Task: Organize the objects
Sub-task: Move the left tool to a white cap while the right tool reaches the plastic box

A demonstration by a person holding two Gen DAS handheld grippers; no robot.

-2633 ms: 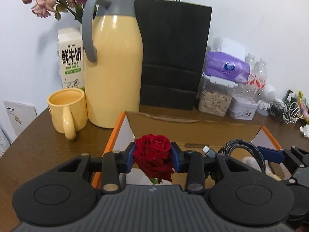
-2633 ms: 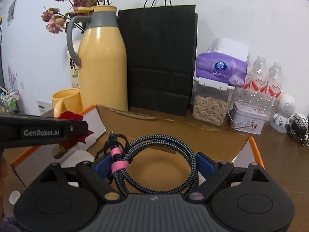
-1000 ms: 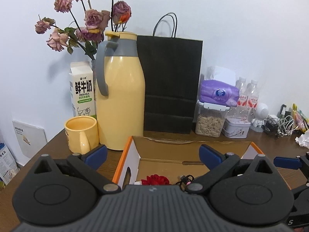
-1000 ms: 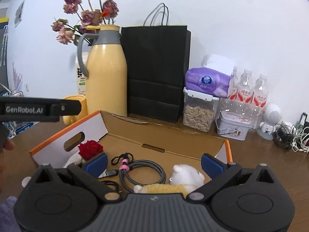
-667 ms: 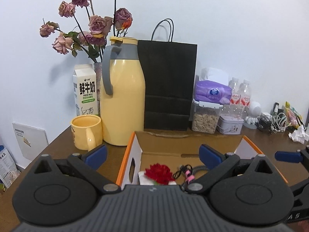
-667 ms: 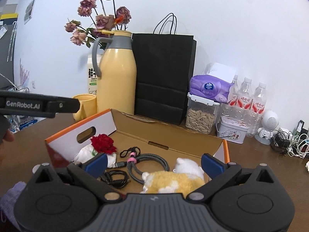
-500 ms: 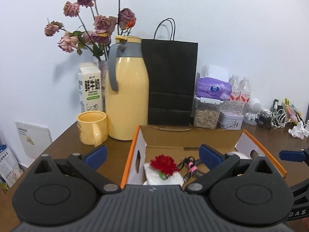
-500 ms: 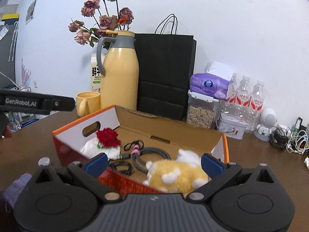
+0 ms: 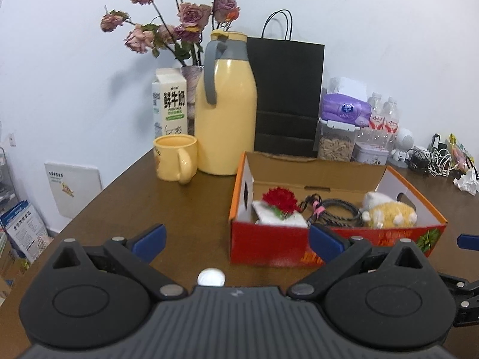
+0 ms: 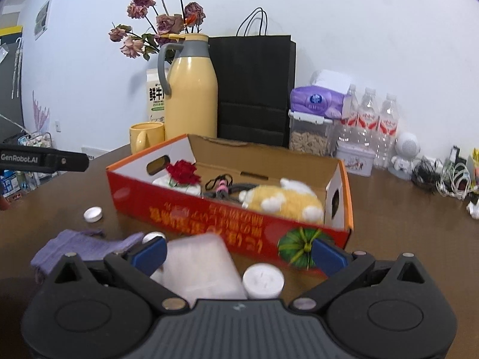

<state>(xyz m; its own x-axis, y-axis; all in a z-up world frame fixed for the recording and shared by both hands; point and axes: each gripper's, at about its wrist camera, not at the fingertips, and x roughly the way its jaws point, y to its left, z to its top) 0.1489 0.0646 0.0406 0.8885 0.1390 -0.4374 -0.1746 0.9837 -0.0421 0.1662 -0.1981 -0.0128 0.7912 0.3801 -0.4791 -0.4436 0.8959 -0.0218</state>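
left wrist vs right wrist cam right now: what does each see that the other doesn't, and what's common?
Only the left wrist view: the white panel leaning on the wall beside the table, and a tip of the right gripper at the frame's right edge.

Only the right wrist view: the purple cloth, a white packet and a large white cap on the table in front of the box, plus the left gripper's side at left.

Both: the red box holding the rose, cable and plush toy; the yellow jug, mug and black bag.
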